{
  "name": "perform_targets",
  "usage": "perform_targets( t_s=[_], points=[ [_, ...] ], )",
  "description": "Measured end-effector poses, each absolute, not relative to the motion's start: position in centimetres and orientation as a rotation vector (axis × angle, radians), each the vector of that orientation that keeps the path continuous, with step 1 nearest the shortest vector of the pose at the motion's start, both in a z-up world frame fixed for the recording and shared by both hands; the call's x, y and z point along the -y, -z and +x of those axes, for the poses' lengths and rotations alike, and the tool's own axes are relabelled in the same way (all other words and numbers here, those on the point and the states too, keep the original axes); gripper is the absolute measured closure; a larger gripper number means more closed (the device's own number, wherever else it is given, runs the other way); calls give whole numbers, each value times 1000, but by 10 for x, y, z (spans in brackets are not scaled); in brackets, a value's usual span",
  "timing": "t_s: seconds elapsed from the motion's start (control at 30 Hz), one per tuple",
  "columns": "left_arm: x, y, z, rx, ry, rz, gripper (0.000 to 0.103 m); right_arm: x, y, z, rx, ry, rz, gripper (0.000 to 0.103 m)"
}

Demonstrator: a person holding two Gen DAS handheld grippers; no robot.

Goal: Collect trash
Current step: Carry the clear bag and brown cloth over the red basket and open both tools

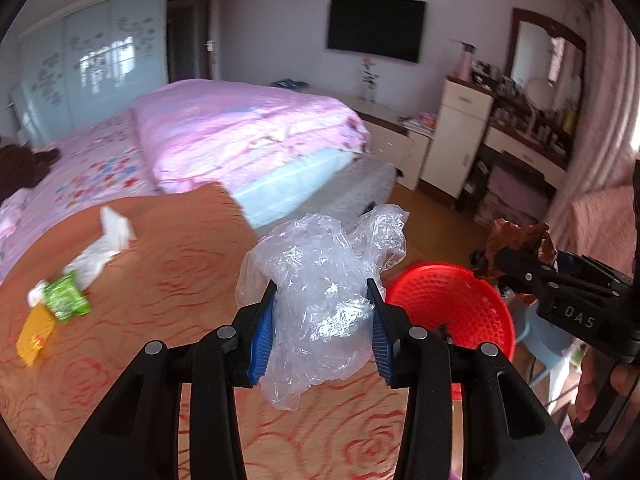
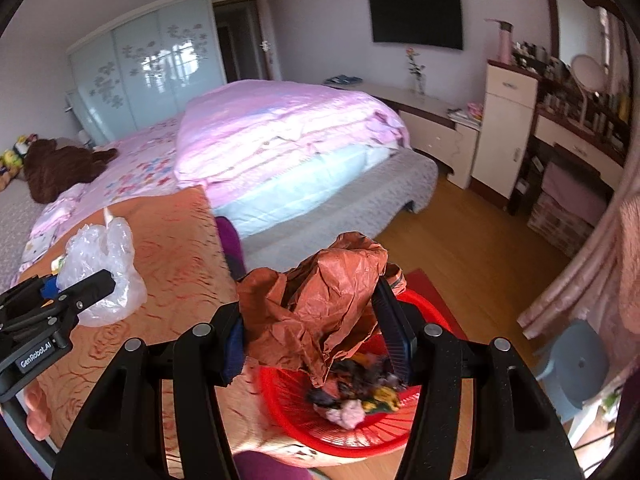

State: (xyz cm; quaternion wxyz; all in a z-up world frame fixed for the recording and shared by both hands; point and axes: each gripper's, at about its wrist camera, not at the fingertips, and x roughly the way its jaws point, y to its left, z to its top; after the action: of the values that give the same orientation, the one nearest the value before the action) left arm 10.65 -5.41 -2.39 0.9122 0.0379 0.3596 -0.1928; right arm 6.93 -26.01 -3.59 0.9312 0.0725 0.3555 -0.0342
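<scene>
Your view, colours keyed to red mesh basket (image 2: pixel 360 420): above it, crumpled brown paper (image 2: pixel 320 312); left, clear plastic bag (image 1: pixel 320 304) over orange rose-patterned bedspread (image 1: pixel 180 280); farther left, green packet (image 1: pixel 66 298), yellow packet (image 1: pixel 34 334).

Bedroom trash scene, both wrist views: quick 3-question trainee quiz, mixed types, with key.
1. True or false: the left tongs are shut on a clear plastic bag.
2. What do the right tongs hold? A) green packet B) crumpled brown paper C) white tissue
3. Fill in: the red basket sits beside the bed and already holds ____.

Key
1. True.
2. B, the crumpled brown paper.
3. Trash: a small mixed pile lies inside. A green packet, a yellow packet and a white tissue remain on the orange bedspread.
</scene>
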Motion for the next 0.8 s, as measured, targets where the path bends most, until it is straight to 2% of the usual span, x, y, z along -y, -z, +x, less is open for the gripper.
perform_targets(
  t_s=[0.57,0.8],
  points=[
    [140,76,119,-893,549,189,63,323,81,63,-833,176,246,48],
    [159,99,114,-940,588,244,59,330,89,65,-859,192,272,47]
  ],
)
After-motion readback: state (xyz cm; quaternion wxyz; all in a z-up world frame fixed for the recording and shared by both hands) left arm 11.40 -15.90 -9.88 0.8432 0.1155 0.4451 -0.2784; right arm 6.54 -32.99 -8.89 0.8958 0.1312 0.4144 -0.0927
